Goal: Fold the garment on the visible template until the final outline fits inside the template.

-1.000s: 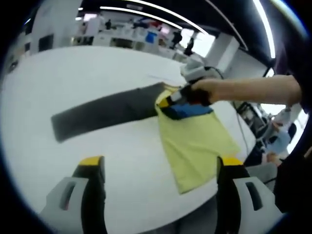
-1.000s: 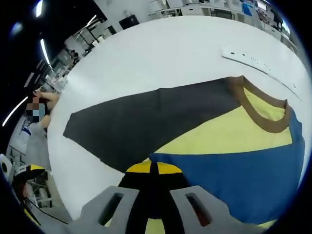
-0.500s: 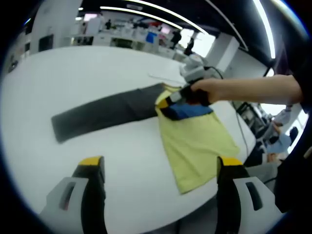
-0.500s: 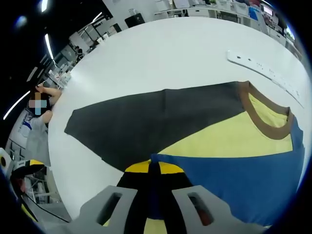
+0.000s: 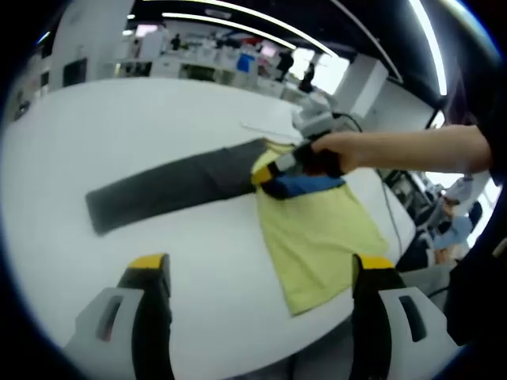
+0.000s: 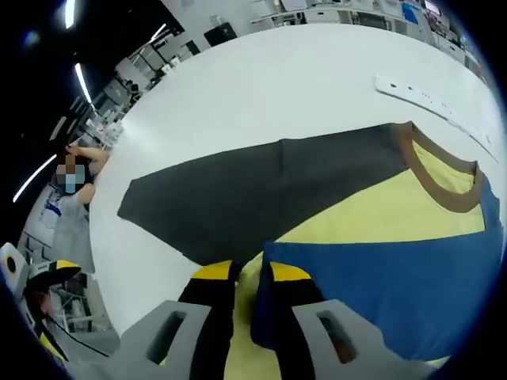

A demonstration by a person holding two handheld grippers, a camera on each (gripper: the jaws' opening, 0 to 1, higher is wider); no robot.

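Left gripper view: white worktop (image 5: 95,134); garment (image 5: 317,237) lies centre-right, its dark sleeve (image 5: 158,186) stretched leftward. Left hand-held gripper (image 5: 257,273) spread, empty. Right hand-held gripper (image 6: 252,273) slightly parted around the blue fold (image 6: 380,277).

Lighting: ceiling light strips (image 5: 238,17) are glowing at 12 o'clock, evenly brightening the white worktop (image 5: 119,119); a window (image 5: 329,71) is glaring near 1 o'clock. Quality: fisheye is bending edges; both views are looking slightly soft, background blurring.
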